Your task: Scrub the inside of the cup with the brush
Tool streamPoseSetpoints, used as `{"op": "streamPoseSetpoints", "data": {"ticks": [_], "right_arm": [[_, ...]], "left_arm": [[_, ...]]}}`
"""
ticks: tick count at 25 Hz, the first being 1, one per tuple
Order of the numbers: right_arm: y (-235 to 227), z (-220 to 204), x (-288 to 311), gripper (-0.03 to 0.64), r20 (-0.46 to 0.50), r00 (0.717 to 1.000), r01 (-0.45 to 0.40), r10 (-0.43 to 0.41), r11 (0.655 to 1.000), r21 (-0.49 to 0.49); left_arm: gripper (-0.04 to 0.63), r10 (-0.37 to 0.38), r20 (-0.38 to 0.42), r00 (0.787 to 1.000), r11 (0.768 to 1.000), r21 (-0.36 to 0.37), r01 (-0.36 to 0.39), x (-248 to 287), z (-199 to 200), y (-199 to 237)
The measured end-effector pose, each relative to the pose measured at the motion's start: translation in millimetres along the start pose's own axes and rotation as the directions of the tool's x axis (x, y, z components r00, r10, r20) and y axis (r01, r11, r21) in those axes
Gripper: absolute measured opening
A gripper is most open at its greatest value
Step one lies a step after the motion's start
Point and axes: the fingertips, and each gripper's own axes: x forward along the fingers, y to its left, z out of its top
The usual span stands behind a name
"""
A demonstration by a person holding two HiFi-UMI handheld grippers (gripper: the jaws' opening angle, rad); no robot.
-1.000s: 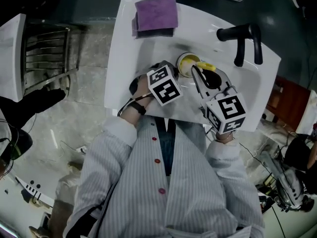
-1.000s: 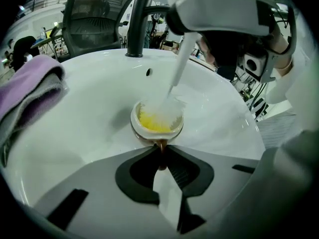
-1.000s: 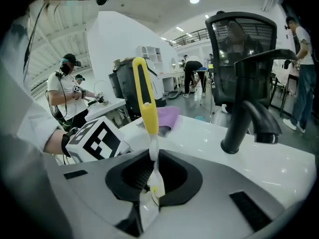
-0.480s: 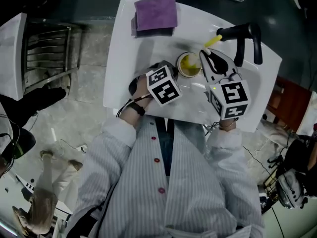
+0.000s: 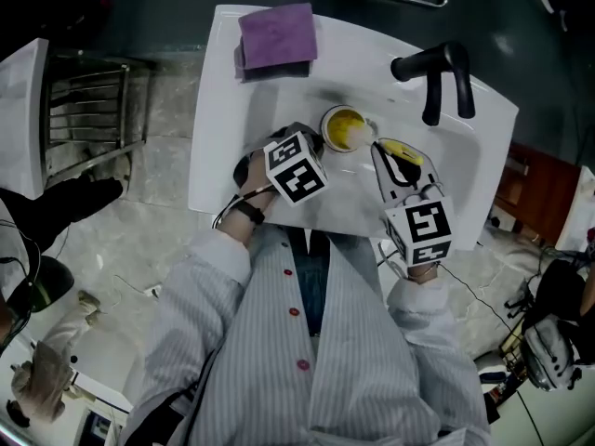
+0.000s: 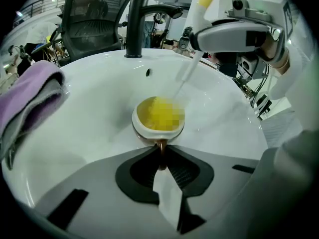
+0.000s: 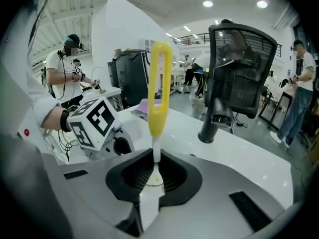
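Your left gripper [image 6: 162, 156] has its jaws closed narrow on the brown handle of the cup [image 6: 158, 114], which is in the white sink [image 5: 223, 110], just above the middle of the head view and to the lower left of the black tap [image 5: 437, 72]. Your right gripper [image 7: 153, 169] is pinched on the thin white stem of the brush [image 7: 160, 73], yellow loop upward; in the left gripper view this stem slants from the upper right down to the cup's mouth. Each gripper's cube [image 5: 296, 167] shows black-and-white square patterns.
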Motion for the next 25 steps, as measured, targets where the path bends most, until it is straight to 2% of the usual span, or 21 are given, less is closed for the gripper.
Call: {"op": "streamPoseSetpoints", "data": {"ticks": [5,13,18,25], "right_arm": [[25,-8,-6,0.055,-0.006,0.998,-0.062,0.062,0.998,0.015],[42,19,13,0.057,0.052,0.994,-0.101,0.101,0.995,0.0],[31,38,27,0.057,0.097,0.992,-0.08,0.078,0.997,0.016],[2,49,41,0.057,0.116,0.993,0.002,-0.003,1.0,0.016]], "left_arm": [[0.06,0.006,-0.009,1.0,1.0,0.003,-0.006,0,-1,-1],[0.06,0.028,-0.018,0.999,1.0,0.014,-0.027,0,0,1],[0.06,0.032,-0.018,0.999,0.999,0.02,-0.032,0,0,2],[0.06,0.045,-0.025,0.999,0.999,0.03,-0.044,1,-1,1]]}}
